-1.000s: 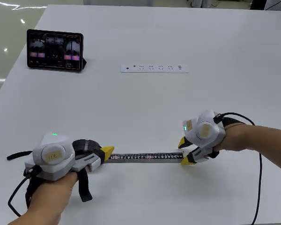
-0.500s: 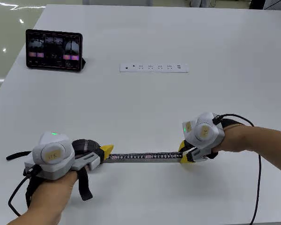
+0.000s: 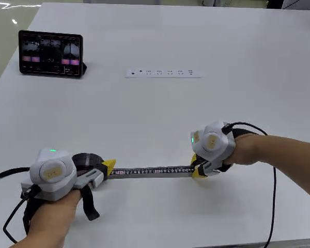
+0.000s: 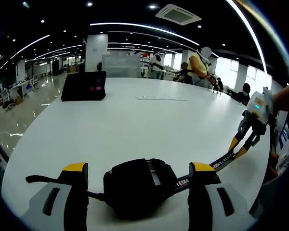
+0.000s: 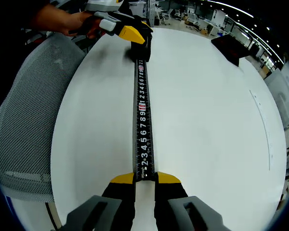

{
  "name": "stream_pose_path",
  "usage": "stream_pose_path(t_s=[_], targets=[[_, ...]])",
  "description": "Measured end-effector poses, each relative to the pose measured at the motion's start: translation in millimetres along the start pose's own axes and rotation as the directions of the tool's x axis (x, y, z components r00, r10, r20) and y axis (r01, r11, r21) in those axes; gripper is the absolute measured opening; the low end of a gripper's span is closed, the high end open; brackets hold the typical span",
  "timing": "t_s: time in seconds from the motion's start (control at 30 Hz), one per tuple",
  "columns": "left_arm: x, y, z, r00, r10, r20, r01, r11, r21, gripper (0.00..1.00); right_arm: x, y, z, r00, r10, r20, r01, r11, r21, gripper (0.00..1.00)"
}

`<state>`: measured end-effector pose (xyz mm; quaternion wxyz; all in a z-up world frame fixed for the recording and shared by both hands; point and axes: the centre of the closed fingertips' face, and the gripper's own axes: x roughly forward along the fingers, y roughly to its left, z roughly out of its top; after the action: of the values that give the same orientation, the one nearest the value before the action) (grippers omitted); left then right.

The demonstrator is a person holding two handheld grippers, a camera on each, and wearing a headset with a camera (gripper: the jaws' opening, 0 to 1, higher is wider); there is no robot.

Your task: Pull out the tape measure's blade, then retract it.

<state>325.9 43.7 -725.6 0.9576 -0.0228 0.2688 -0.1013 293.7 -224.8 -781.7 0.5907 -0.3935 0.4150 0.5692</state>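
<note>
**Tape drawn flat across the table, tip pinched at the right**

One tape measure (image 3: 87, 159) lies on the white table (image 3: 160, 113) near the person's edge, at about 7 o'clock in the head view. Its single blade (image 3: 150, 171) is drawn out flat on the tabletop. The long axis runs from 9 o'clock to 3 o'clock, with the black body at the 9 o'clock end and the tip pointing to 3 o'clock. In the right gripper view the printed numbers count up from the tip towards the body.

There are two grippers, one at each end. The left gripper (image 3: 104, 169) has its jaws spread wide, one on each side of the black body. In the left gripper view a strip of table shows between the body and one jaw, so I cannot tell whether it is squeezing the body or only bracketing it. The right gripper (image 3: 198, 170) has its yellow tips drawn together on the blade's tip, with the blade coming out between them.

Farther off stand one tablet (image 3: 50, 53), propped up with its screen lit, at 11 o'clock, and one white power strip (image 3: 163, 73), lying flat at 12 o'clock. Both are well apart from the tape.

A second ago the right gripper's tips stood apart around the blade's end; now they are pinched on it. The drawn-out length looks about the same, and the body sits as it did between the left jaws.
</note>
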Motion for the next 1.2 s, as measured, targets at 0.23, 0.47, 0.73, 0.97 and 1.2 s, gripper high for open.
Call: stream_pose_path(t_s=[0.23,0.47,0.73,0.97,1.2], targets=[[1.7,2.9,-11.8,0.9993,0.026,-0.027,-0.027,0.999,-0.023,0.67,0.5,-0.4,0.3,0.9995,0.0,-0.032,0.0,1.0,0.015,0.1],[1.5,-1.7,-14.6,0.9987,0.034,-0.038,-0.034,0.999,0.001,0.61,0.3,-1.6,-0.3,0.9997,0.013,-0.02,-0.012,0.999,0.043,0.1],[2.5,-0.2,-15.7,0.9975,0.032,-0.064,-0.032,0.999,0.0,0.6,0.7,-2.3,0.7,0.9997,0.014,-0.022,-0.012,0.998,0.061,0.09],[3.2,0.8,-15.8,0.9978,0.031,-0.058,-0.031,1.0,0.005,0.59,2.4,-2.6,2.3,0.9996,0.011,-0.028,-0.009,0.998,0.058,0.09],[3.2,0.4,-17.1,0.9971,0.03,-0.069,-0.03,1.0,-0.002,0.6,3.4,-1.8,3.3,0.9992,0.003,-0.04,0.0,0.997,0.074,0.1]])
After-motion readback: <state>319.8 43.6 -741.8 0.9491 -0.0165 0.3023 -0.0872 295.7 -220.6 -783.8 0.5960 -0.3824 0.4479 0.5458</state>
